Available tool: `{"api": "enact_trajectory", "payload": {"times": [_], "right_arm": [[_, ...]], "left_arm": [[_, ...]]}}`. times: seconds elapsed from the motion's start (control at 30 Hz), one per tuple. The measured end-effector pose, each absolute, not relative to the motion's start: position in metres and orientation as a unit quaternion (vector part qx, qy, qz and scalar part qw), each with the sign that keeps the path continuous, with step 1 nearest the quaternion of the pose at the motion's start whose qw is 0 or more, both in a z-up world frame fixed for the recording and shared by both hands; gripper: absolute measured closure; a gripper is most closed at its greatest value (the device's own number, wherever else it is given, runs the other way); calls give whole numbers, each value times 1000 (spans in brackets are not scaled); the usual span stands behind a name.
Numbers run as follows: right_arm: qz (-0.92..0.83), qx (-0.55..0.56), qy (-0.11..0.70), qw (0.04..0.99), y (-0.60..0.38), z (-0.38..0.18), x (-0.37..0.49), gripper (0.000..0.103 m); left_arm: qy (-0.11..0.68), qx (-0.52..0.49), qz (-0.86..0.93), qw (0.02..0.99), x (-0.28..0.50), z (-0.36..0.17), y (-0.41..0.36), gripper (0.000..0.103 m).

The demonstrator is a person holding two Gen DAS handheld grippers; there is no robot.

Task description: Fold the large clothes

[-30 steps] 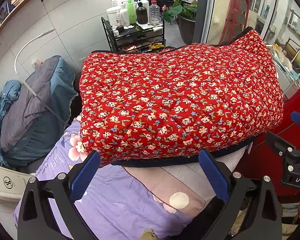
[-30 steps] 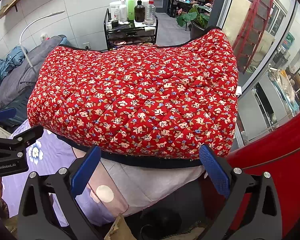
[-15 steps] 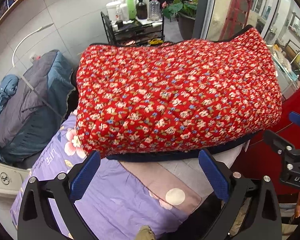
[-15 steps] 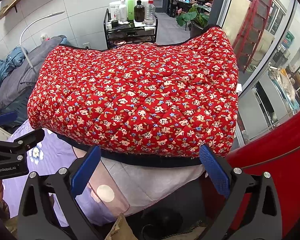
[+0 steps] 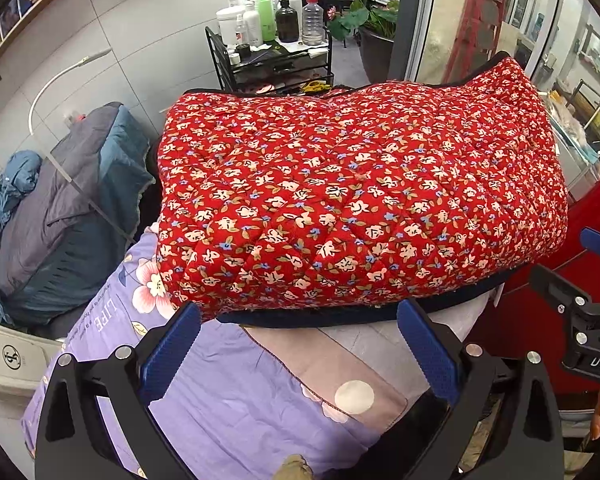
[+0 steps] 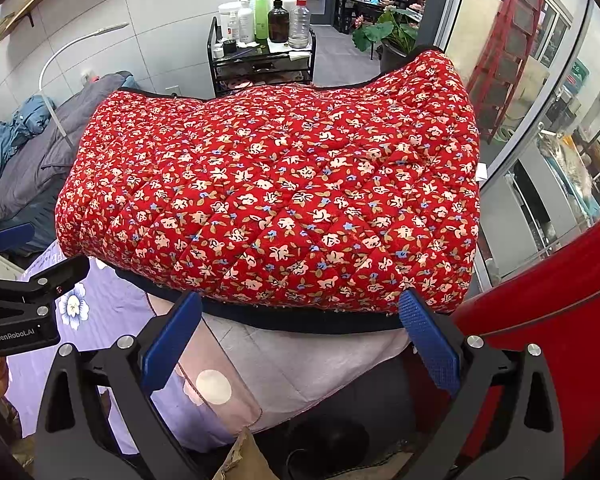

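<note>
A red quilted floral garment [image 5: 352,204] with dark trim lies folded into a thick block on a purple and pink sheet [image 5: 236,396]. It also fills the right wrist view [image 6: 276,200]. My left gripper [image 5: 300,320] is open and empty, just short of the garment's near edge, toward its left part. My right gripper [image 6: 300,312] is open and empty at the same edge, toward its right part. Each gripper shows at the side of the other's view: the right one [image 5: 580,312] and the left one [image 6: 16,300].
A pile of grey and blue clothes [image 5: 60,208] lies to the left. A black trolley with bottles [image 5: 272,52] stands behind. A red curved panel [image 6: 540,340] is close on the right. A white box [image 5: 8,356] sits low left.
Both grippers have drifted slightly; the garment sits a little further right in the left view and a little lower in the right view. Both stay open.
</note>
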State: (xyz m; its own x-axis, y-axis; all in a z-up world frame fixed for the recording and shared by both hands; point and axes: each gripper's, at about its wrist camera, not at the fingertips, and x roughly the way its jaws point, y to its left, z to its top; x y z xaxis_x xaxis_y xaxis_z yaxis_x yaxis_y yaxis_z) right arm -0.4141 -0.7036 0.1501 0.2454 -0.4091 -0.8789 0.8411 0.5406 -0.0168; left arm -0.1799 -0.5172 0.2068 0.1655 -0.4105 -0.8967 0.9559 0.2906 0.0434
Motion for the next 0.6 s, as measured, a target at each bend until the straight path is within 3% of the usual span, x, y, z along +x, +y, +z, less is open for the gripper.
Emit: {"api": "enact_trajectory", "payload": {"times": [0.6], "right_arm": [[-413, 242, 452, 753, -702, 148, -414, 6]], "left_arm": [[409, 343, -484, 693, -183, 203, -517, 6]]}}
